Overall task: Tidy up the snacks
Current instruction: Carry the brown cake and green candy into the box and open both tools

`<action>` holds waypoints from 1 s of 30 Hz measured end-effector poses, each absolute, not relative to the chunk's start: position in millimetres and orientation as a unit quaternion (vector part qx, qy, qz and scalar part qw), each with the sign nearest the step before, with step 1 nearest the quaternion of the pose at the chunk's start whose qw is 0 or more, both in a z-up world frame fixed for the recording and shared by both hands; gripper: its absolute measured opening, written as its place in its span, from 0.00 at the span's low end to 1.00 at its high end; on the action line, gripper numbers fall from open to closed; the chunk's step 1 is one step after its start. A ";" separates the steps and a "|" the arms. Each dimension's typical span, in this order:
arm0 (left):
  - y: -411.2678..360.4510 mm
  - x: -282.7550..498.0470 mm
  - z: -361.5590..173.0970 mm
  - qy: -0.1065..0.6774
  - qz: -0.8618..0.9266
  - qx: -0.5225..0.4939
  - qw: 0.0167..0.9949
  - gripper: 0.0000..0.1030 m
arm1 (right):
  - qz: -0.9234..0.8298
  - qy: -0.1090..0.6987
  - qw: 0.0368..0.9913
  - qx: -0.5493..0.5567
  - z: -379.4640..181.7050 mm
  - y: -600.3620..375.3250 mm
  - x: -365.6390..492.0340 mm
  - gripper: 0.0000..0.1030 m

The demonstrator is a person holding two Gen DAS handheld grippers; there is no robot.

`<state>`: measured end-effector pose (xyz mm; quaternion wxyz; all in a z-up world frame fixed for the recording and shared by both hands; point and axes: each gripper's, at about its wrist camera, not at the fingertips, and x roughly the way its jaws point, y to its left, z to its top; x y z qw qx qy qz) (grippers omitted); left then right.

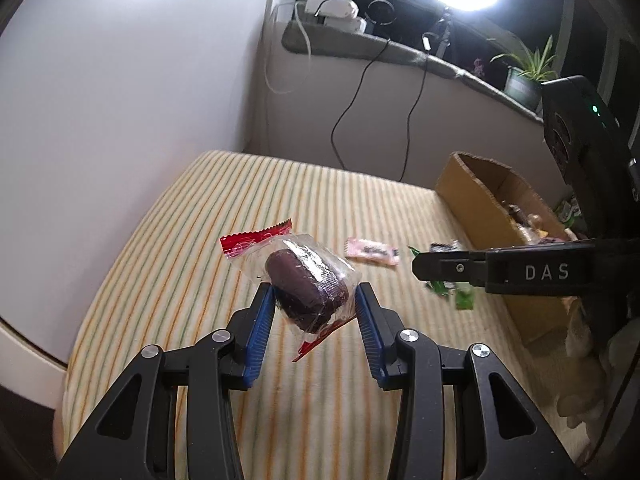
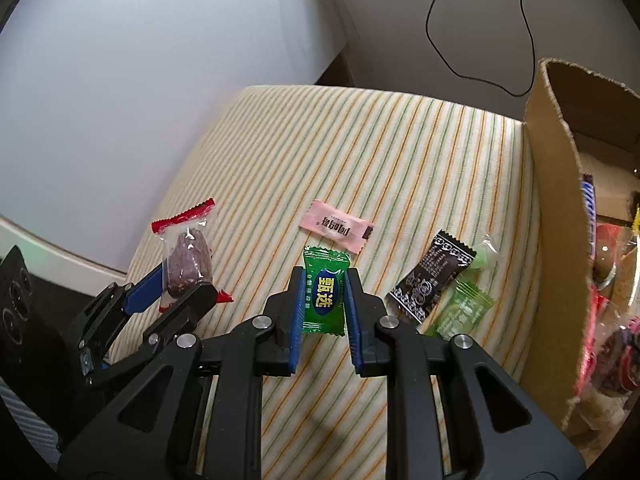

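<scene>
Snacks: both lifted off striped cloth (image 2: 400, 152), left of cardboard box (image 2: 552, 184) | left gripper (image 1: 316, 300) pinching brown cake (image 1: 308, 292); right gripper (image 2: 323, 300) pinching green candy (image 2: 325, 296) | step: carrying | next: over box rim, release.

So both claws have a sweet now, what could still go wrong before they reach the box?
The left gripper pinches the date sweet near one end, with most of the crinkly wrapper sticking out, so it might slip or twist free. The right gripper clamps the green candy by its narrow sides; a smooth wrapper could slide out. The two grippers are close together, so they might bump on the way to the cardboard box.
</scene>
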<state>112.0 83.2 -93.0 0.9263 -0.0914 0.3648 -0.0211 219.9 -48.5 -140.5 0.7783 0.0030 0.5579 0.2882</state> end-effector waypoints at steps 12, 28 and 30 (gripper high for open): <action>40.9 114.6 -59.4 0.335 -0.066 -0.080 0.936 0.39 | 0.301 0.485 0.821 -0.001 -75.9 -111.2 194.6 0.19; -43.8 172.8 -45.9 0.336 -0.128 -0.060 0.931 0.39 | 0.231 0.450 0.862 0.006 -60.7 -229.2 194.7 0.19; -53.3 179.4 -45.3 0.338 -0.133 -0.056 0.930 0.39 | 0.223 0.450 0.865 0.008 -64.0 -239.6 198.7 0.19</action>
